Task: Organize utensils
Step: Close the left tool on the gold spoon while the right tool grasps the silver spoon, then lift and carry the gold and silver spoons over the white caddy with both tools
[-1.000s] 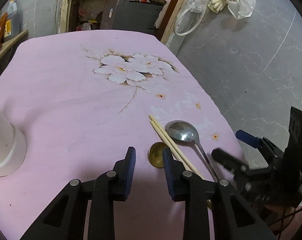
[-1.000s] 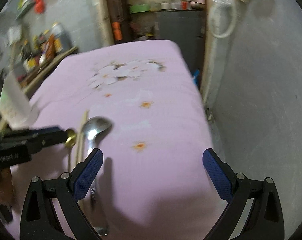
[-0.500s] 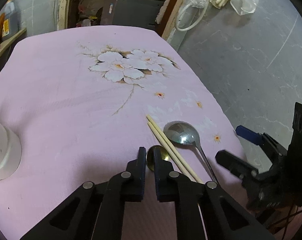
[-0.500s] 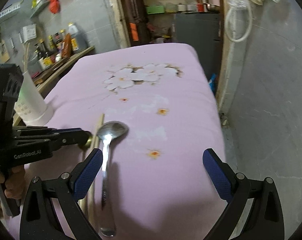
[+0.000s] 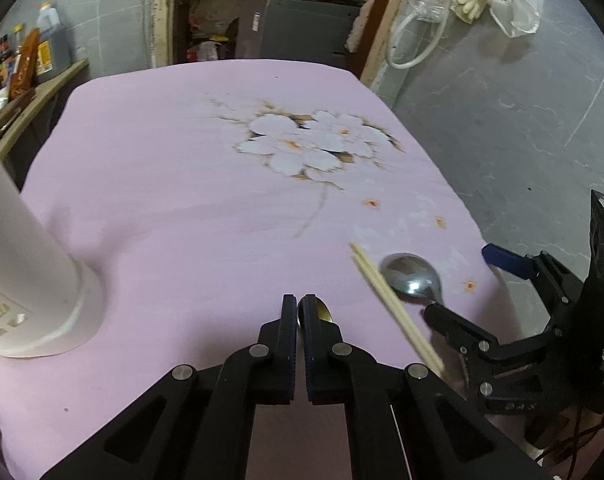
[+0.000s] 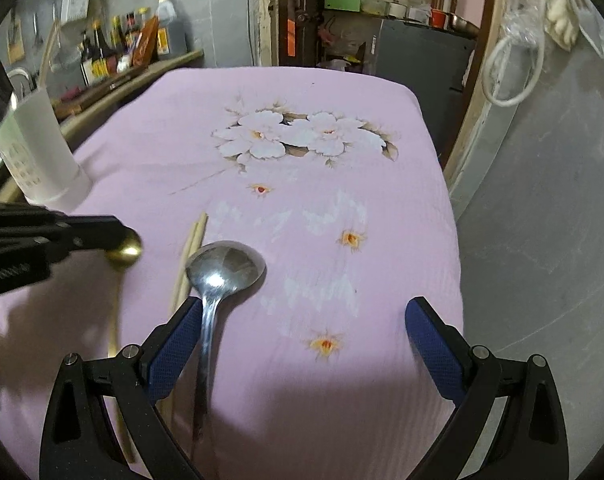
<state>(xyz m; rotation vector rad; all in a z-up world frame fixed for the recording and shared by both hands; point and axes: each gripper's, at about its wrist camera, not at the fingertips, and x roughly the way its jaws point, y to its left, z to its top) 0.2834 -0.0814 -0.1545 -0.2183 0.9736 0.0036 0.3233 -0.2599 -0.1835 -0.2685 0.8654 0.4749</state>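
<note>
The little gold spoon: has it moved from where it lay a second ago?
Yes. The gold spoon, pinched by the left gripper, now sits left of the chopsticks, farther away.

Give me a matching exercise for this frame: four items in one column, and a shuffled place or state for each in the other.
Items
1. gold spoon
2. silver spoon
3. chopsticks
4. white holder

States
A. standing upright at the cloth's left side
B. lying flat, handle beside the right gripper's left pad
C. clamped in the left gripper
D. a pair lying between the two spoons

Pairs: 1-C, 2-B, 3-D, 4-A
</note>
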